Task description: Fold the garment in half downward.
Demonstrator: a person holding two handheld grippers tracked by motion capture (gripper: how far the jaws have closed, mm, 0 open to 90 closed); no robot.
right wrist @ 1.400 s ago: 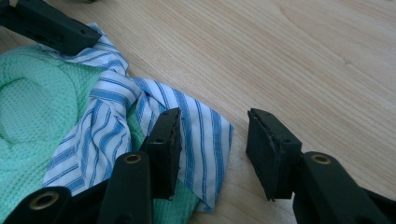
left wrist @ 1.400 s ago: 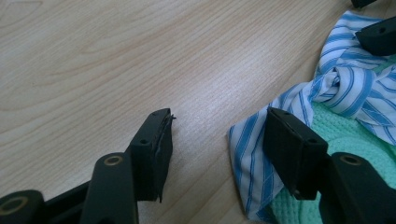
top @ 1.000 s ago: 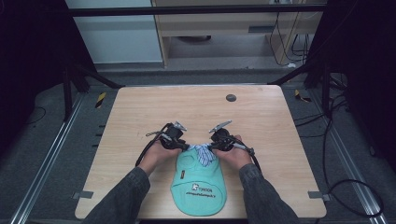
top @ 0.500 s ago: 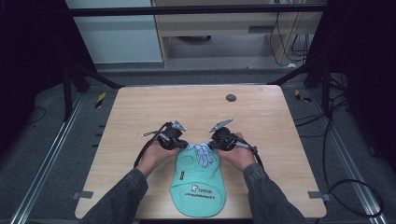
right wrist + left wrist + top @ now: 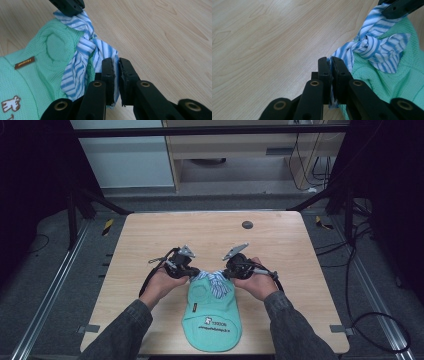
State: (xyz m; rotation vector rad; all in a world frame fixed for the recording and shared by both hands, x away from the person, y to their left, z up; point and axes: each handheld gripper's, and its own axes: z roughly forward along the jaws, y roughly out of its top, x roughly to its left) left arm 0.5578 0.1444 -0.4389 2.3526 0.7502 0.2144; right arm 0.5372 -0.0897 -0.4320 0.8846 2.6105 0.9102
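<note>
In the high view, a mint-green garment point(image 5: 211, 319) lay flat on the wooden surface point(image 5: 150, 235) near the person's edge, with its blue-and-white striped tie point(image 5: 214, 281) bunched at the far end. The left hand-held gripper point(image 5: 192, 271) sat at the left of that tie and the right hand-held gripper point(image 5: 226, 273) at its right, each gripped in a hand, with both forearms coming in from the bottom. A small dark round disc point(image 5: 247, 224) sat in the surface well beyond them.

In the left gripper view, the left hand-held gripper point(image 5: 331, 65) had its jaws pressed together on an end of the striped tie point(image 5: 372, 46), a sliver of the cloth showing between the pads and below them. The tie ran from there to a knot lying on the green garment point(image 5: 397, 82), and on to the tip of the other gripper at the top right corner.

In the right gripper view, the right hand-held gripper point(image 5: 116, 65) was pinching the other end of the striped tie point(image 5: 86, 47), the fabric caught against the left pad with a narrow gap visible beside it. The knot lay just beyond, on the green garment point(image 5: 37, 75), which bore a small brown label point(image 5: 24, 62). The left gripper's tip held the tie at the top left.
</note>
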